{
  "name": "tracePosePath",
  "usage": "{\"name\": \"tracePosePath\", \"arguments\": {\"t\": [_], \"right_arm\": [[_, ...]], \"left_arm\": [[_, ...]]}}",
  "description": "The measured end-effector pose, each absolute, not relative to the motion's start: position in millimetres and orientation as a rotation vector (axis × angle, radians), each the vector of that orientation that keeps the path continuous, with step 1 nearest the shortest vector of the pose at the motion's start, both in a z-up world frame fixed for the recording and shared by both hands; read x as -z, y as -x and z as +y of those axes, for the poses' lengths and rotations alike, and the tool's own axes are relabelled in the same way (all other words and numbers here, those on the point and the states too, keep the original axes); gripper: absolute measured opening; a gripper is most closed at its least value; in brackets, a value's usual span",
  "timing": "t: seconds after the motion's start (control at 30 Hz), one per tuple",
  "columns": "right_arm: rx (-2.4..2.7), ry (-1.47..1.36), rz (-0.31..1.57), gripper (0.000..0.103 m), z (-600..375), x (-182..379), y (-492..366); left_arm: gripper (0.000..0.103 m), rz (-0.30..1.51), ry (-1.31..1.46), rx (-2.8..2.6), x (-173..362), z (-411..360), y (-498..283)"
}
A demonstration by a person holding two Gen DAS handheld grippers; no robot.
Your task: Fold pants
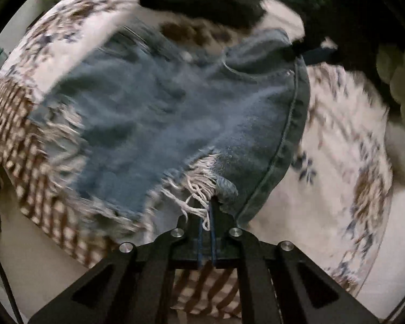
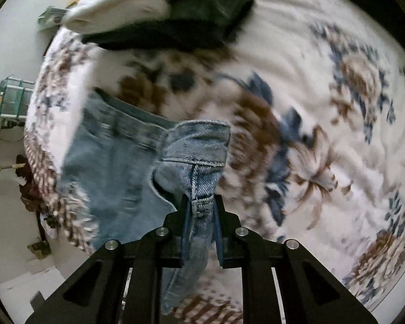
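Note:
Light-blue denim shorts (image 1: 159, 113) with frayed leg hems lie spread over a floral bed cover (image 1: 337, 140). My left gripper (image 1: 206, 210) is shut on the frayed hem (image 1: 197, 191) of one leg, at the near edge of the shorts. My right gripper (image 2: 201, 205) is shut on the waistband corner (image 2: 199, 145) at a side seam and holds that corner lifted off the bed cover (image 2: 324, 108). The rest of the shorts (image 2: 113, 167) hang and lie to the left in the right wrist view. The other gripper (image 1: 310, 51) shows dimly at the far waistband corner.
A stack of folded dark clothes (image 2: 197, 24) and a white pillow or folded cloth (image 2: 127, 2) lie at the far end of the bed. A brown checked border (image 1: 19, 135) marks the bed edge on the left. A greenish plush thing (image 1: 399, 86) lies at the right.

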State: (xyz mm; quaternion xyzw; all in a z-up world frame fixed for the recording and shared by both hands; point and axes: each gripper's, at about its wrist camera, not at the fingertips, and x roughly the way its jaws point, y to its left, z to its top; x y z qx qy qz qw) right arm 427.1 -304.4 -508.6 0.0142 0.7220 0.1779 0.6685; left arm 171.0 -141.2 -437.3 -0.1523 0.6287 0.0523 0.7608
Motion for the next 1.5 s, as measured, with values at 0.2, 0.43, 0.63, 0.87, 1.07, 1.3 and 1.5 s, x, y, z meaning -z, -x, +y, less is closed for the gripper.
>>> {"name": "tracePosePath", "arguments": {"t": [0.2,0.43,0.63,0.87,1.07,1.3,1.5], "right_arm": [[-0.484,0.036,1.596,0.016,-200.9,470.8,-451.2],[-0.563,0.203,1.608,0.017,-32.6,513.3,-480.2],[-0.594,0.247,1.775,0.067,34.3,579.1,-495.2],[-0.632,0.185,1.723,0.083,-5.2,545.4,-477.3],[-0.519,0.157,1.75,0.084,-84.3,538.0,-458.7],[-0.371,0.135,1.793,0.084,-139.0,575.3,-463.4],[-0.354,0.091,1.81,0.084,-146.6,595.2,-472.0]], "left_arm": [[0.002,1.277,0.378,-0.243,420.6,-71.3,-179.5],[0.002,1.306,0.453,-0.386,470.0,22.6,-183.6],[0.037,1.345,0.684,-0.5,509.4,98.1,-172.3],[0.09,1.287,0.796,-0.589,484.8,113.4,-128.6],[0.09,1.36,0.758,-0.485,493.4,60.8,-140.4],[0.018,1.418,0.479,-0.363,537.4,35.8,-200.8],[0.011,1.343,0.578,-0.518,528.6,116.5,-201.8]]}}
